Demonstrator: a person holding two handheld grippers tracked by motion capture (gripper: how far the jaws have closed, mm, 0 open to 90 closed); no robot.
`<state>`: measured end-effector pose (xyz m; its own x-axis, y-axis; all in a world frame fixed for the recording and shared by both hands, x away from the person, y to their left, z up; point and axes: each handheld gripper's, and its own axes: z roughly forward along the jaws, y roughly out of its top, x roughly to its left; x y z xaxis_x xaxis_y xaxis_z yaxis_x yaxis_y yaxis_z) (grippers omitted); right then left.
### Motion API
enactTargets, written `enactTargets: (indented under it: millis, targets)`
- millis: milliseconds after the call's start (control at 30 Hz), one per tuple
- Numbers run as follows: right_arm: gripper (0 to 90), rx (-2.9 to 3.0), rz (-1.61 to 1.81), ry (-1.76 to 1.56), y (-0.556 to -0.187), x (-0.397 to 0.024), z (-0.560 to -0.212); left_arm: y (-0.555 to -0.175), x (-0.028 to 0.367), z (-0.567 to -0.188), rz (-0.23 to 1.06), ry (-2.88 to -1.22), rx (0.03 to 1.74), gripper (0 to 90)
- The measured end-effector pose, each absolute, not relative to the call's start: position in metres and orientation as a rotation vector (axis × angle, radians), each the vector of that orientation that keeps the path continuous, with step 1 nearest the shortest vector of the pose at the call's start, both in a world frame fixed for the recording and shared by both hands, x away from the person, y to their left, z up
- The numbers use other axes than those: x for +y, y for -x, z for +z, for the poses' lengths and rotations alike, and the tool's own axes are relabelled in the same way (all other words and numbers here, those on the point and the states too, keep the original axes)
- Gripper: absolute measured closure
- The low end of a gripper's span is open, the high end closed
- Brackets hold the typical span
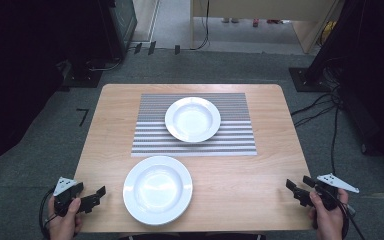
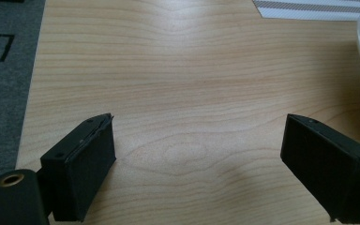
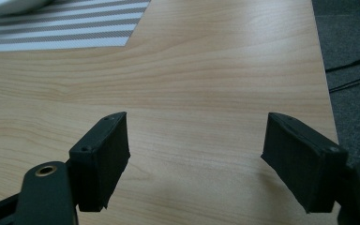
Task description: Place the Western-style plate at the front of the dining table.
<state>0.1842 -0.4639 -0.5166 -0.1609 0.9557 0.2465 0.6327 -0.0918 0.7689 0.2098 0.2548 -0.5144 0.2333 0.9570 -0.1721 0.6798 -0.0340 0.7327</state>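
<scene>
Both jaw pairs gape empty — left hand-held gripper (image 1: 94,196) beside the near round white ceramic plate (image 1: 158,189), right hand-held gripper (image 1: 298,189) at the light wooden desk's (image 1: 240,175) right edge.

Two white plates (image 1: 158,189), one striped mat (image 1: 240,137)

glossy white plates (image 1: 157,190), matt wooden table (image 1: 260,175).

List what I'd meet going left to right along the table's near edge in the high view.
left gripper → near white plate → bare wooden table → right gripper, both grippers with fingers apart and holding nothing.
</scene>
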Motion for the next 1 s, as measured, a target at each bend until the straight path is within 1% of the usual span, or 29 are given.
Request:
enactTargets:
  millis: [167,400,600,767,1000]
  targets:
    - [22.8,1.818,1.109,-1.740,-0.186,-0.462,-0.525,-0.209,0.249,-0.516,0.540,-1.828,1.498,10.6]
    - [22.8,1.843,1.072,-1.712,-0.186,-0.456,-0.525,-0.207,0.237,-0.519,0.632,-1.920,1.465,10.5]
    - [21.1,1.871,0.998,-1.673,-0.186,-0.446,-0.524,-0.206,0.236,-0.520,0.635,-1.922,1.456,10.3]
    - [13.7,1.911,0.860,-1.615,-0.188,-0.434,-0.526,-0.206,0.236,-0.520,0.635,-1.921,1.455,10.3]
    - [13.6,1.909,0.860,-1.618,-0.188,-0.434,-0.526,-0.206,0.236,-0.520,0.635,-1.923,1.454,10.3]
